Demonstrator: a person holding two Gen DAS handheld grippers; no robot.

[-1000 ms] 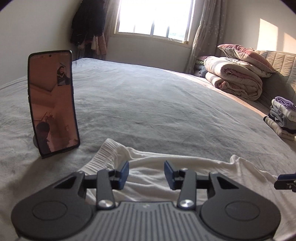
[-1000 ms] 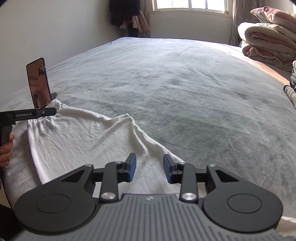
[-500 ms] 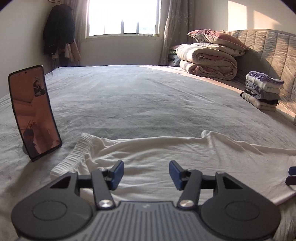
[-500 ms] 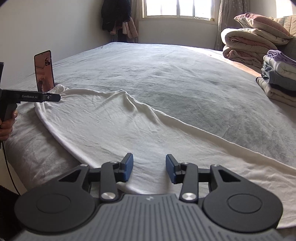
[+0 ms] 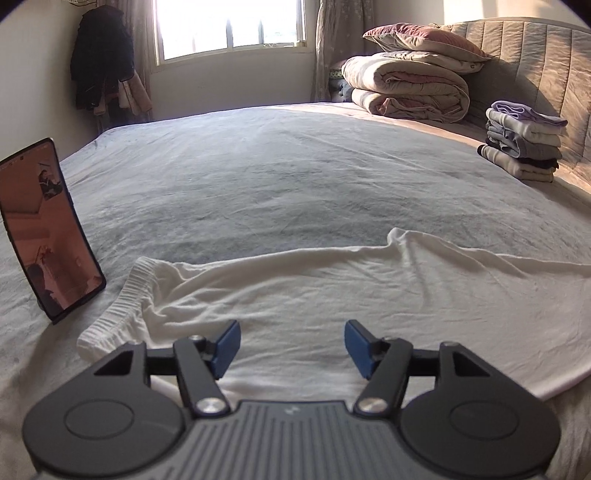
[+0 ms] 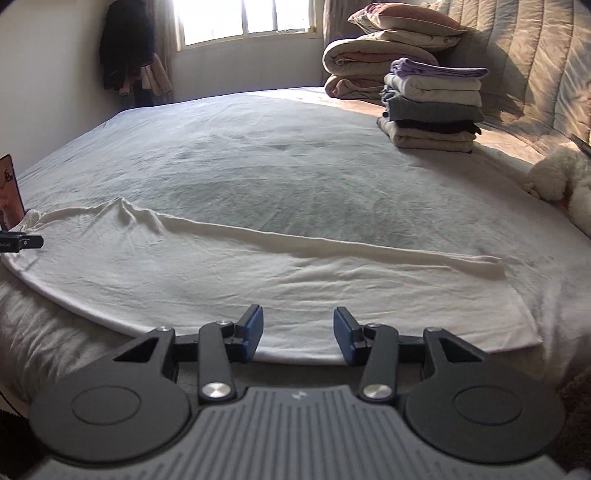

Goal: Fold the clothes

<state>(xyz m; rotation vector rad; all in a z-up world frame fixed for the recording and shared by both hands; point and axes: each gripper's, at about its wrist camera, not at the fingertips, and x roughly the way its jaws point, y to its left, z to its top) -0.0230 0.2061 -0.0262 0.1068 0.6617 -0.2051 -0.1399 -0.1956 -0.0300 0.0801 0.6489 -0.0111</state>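
White garment (image 6: pixel 258 280) spread flat along the near edge of the grey bed (image 6: pixel 295 166), nothing gripping it.
The left gripper (image 5: pixel 291 343) hovers over its ribbed-hem end by the propped phone (image 5: pixel 48 236), jaws opening and empty; the right gripper (image 6: pixel 297 332) hangs above the near edge, jaws also opening, empty. Folded clothes (image 6: pixel 432 107) stack by the headboard.

Sunlight comes through the window (image 5: pixel 231 27) beyond the grey bed (image 5: pixel 277 173). Left of the window, dark coats (image 5: pixel 101 59) hang; right of it, curtain (image 5: pixel 341 40), rolled quilts (image 5: pixel 406 86), padded headboard (image 5: pixel 535 70).
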